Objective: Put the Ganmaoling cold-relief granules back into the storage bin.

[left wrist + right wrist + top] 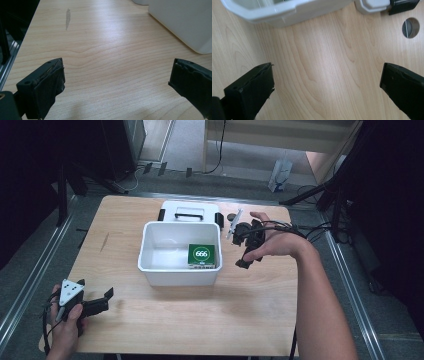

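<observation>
The left gripper [102,301] is lying wide open, empty; the right gripper [245,251] is gaping too, holding nothing. Beside it the white tub [150,257] is sitting lidless, cradling a green box [201,254] marked 666.

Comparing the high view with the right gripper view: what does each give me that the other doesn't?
High view alone: the green 666 box lying inside the white bin, the left gripper open near the table's front left corner, and the lid's handle. Right gripper view alone: a round hole in the tabletop. Both: the bin's rim, the white lid behind it, the open right gripper, the wooden table.
</observation>
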{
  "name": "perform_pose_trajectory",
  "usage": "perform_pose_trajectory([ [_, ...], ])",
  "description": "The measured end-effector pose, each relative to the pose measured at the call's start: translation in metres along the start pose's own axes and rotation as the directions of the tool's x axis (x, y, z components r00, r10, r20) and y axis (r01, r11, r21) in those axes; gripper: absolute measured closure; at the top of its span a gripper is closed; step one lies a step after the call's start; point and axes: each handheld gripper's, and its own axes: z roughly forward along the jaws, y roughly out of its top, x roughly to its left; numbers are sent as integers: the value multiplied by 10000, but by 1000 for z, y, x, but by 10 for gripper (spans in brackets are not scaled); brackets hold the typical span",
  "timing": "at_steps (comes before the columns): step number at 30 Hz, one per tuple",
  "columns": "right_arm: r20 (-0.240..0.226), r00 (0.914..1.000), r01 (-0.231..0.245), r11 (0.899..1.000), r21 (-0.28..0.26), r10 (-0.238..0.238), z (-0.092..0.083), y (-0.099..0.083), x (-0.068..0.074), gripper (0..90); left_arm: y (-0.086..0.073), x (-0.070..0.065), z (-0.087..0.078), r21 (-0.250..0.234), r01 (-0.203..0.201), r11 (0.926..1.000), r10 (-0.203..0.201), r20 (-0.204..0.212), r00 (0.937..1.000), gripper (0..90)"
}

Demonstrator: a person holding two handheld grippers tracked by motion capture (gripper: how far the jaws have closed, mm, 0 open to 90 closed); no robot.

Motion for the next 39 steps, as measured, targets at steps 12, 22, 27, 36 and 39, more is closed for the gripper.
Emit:
perform_pose_trajectory([
  [12,18,9969,-781,9965,-312,782,20,-43,1,0,0,0,0,-15,35,10000,-35,-19,10000,4],
  [22,127,9839,-1764,9805,-864,1781,32,-93,7,0,0,0,0,7,6,10000,-6,-53,10000,4],
  [27,445,9773,-1999,9714,-1285,2070,40,-115,17,0,0,0,0,14,-25,10000,25,-62,10000,4],
  [36,375,9545,-2780,9280,-2480,2959,52,-148,34,0,0,0,0,13,-3,10000,3,-131,9999,4],
  [39,435,9432,-3050,9102,-2802,3295,57,-159,40,0,0,0,0,9,-5,10000,6,-138,9999,4],
])
